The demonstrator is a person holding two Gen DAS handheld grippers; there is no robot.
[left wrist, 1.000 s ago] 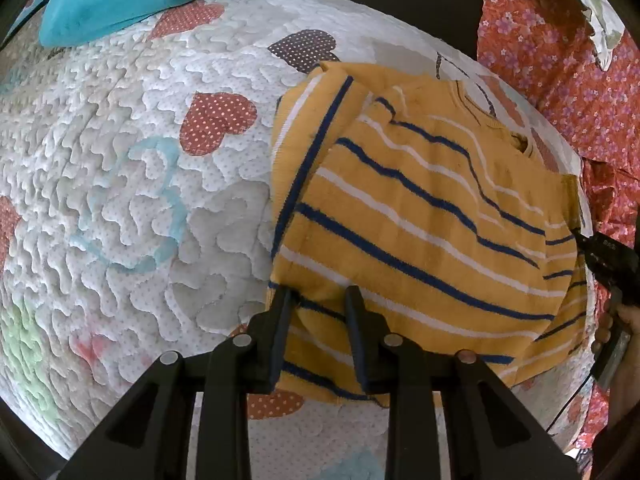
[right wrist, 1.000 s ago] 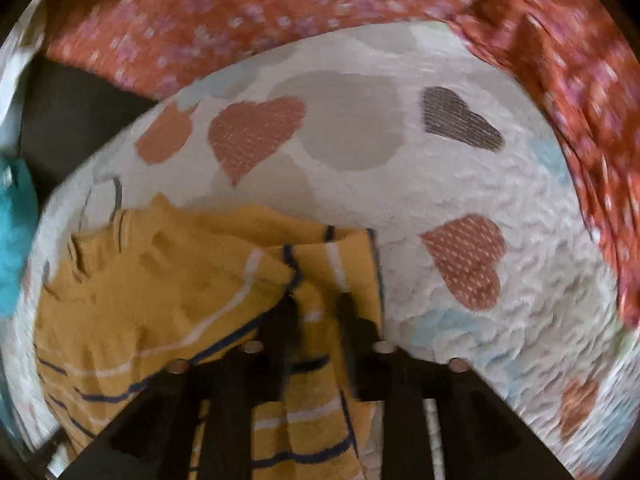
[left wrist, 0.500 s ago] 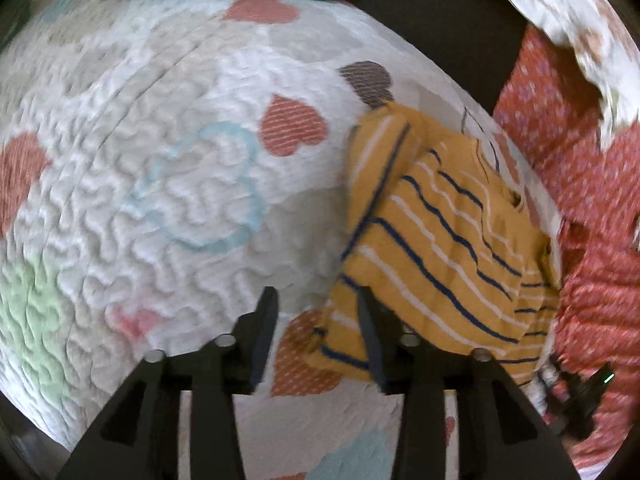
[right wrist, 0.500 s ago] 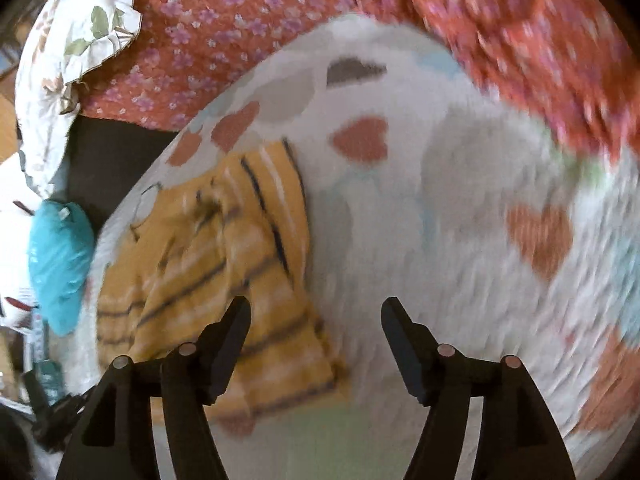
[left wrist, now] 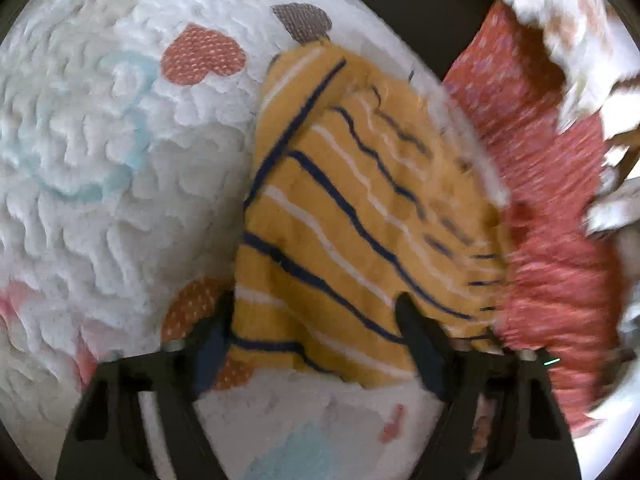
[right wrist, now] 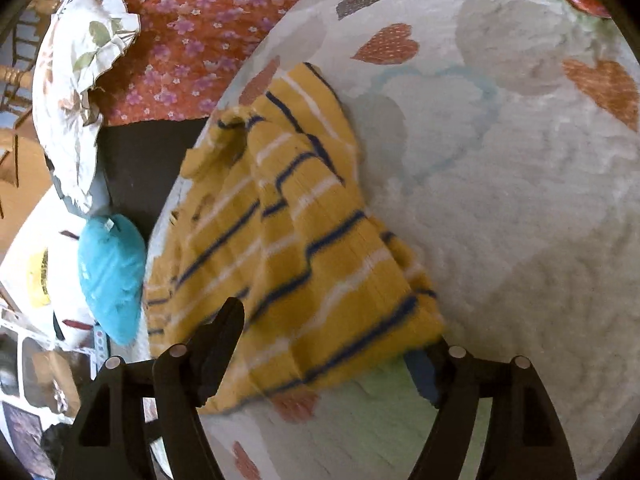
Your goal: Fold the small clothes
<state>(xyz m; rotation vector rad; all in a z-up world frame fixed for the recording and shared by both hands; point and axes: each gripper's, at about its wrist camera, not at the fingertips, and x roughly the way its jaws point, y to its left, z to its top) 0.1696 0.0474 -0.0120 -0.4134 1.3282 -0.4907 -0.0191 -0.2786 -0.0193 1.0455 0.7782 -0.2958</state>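
Observation:
A small yellow sweater with navy and white stripes (left wrist: 352, 208) lies partly folded on a white quilt with heart patches (left wrist: 100, 152). It also shows in the right wrist view (right wrist: 288, 264), with its collar at the far end. My left gripper (left wrist: 316, 320) is open, its fingers on either side of the sweater's near edge. My right gripper (right wrist: 336, 340) is open wide and empty over the sweater's near edge.
An orange floral cloth (left wrist: 552, 216) borders the quilt; it also shows in the right wrist view (right wrist: 192, 28). A white ruffled pillow (right wrist: 76, 80) and a teal cushion (right wrist: 112, 276) lie beyond the quilt's edge (right wrist: 168, 200).
Both grippers let go of the sweater and opened wide. The sweater now lies folded on the quilt. Both grippers pulled back, then came close to its near edge again.

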